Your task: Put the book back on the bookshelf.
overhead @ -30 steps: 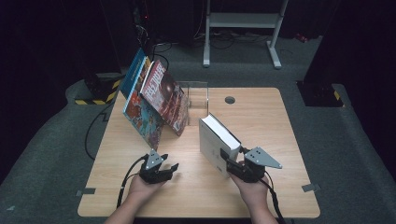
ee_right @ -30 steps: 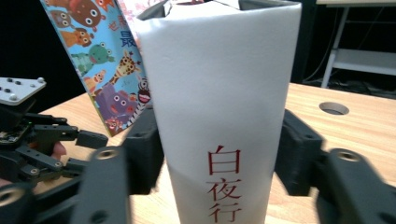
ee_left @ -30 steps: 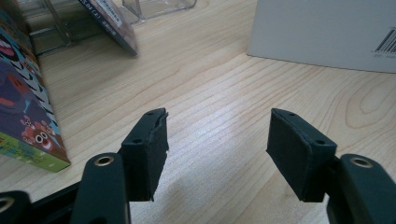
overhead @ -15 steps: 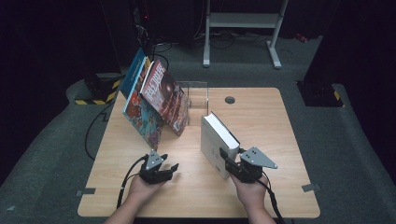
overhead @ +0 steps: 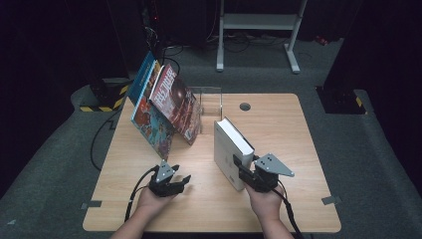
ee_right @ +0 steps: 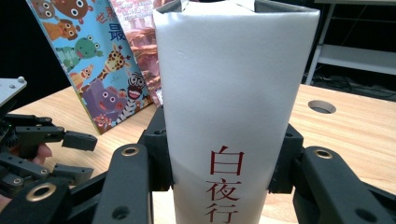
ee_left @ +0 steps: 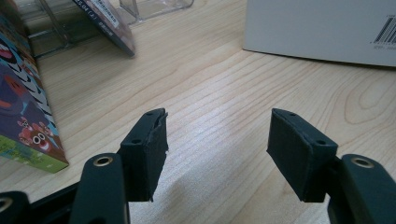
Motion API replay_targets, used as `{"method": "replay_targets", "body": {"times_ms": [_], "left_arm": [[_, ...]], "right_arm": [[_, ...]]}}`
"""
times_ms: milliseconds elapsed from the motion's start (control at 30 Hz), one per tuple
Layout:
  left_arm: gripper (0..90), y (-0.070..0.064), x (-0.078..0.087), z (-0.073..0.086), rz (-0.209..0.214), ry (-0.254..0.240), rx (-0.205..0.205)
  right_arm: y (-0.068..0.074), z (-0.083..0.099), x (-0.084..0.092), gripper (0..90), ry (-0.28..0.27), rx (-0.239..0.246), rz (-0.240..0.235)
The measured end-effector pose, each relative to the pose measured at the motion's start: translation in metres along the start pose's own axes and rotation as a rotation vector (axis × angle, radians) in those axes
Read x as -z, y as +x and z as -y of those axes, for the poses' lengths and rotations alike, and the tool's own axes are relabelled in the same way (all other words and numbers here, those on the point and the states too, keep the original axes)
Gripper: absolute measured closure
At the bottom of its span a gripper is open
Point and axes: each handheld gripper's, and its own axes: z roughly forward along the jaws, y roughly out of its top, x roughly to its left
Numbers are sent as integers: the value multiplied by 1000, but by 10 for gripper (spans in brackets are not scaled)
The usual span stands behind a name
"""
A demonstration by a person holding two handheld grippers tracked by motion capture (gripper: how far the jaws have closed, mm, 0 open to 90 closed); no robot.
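Gripping the white book [ee_right: 233, 107] at its spine, your right gripper [ee_right: 224, 168] has just been closing, pads pressed on both covers; book stands upright mid-table. Your left gripper [ee_left: 217, 149] sits open w/ bare wood between.

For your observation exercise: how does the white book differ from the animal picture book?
The white book is thick, plain white with red characters on its spine, and stands upright in the right claw. The animal picture book is thin, brightly coloured, and leans tilted, unheld. Both rest on the table.

Black hand-held gripper [overhead: 238, 167] with brass screws, grey plate, cable.
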Motion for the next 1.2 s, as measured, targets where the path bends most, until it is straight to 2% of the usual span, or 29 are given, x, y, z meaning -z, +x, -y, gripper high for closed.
{"method": "replay_targets", "body": {"times_ms": [200, 633, 1200], "left_arm": [[377, 0, 0, 0, 0, 3, -4], [377, 0, 0, 0, -1, 1, -13], [377, -1, 0, 0, 8, 2, -19]], "right_arm": [[2, -7, -3, 545, 12, 15, 12], [2, -25, -14, 545, 5, 3, 14], [5, -48, -47, 545, 11, 12, 18]]}}
